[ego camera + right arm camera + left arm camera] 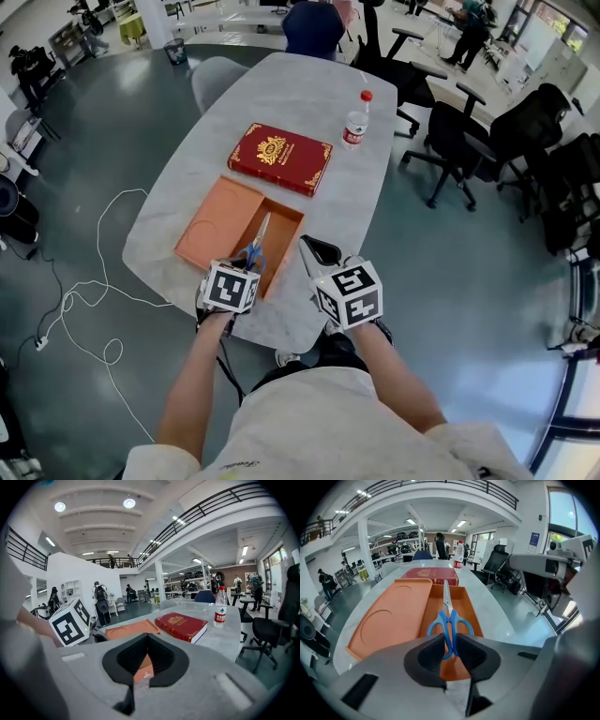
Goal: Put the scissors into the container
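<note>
grip: left gripper [450,641] has its jaws closed on the blue handle loops of the scissors [450,623], pinching the two loops where they meet. nothing else is in the grip. it is held at the near end of the container [389,620], low over the near rim.

scissors: blades shut. the long axis runs straight away from the left gripper, in line with its jaws and parallel to the container's long walls. handles are at the container's near end, tips toward its far end. they lie over the narrow right-hand compartment, not the wide left one with the round recess. whether the blades rest on the compartment floor or hang just above it cannot be told.

right gripper [147,637]: jaws together, nothing between them. it sits just outside the container's near right corner, apart from the scissors and farther from them than the left gripper.

judgement: the scissors already line up with the narrow compartment, so the coming move looks like a short lowering and a release by the left gripper, with no turning needed. possible snag: the handles catching the near rim.

beyond the container's far end, on the grey table [366,187]: red book [281,157] just past the rim, water bottle [355,122] farther off to the right.
</note>
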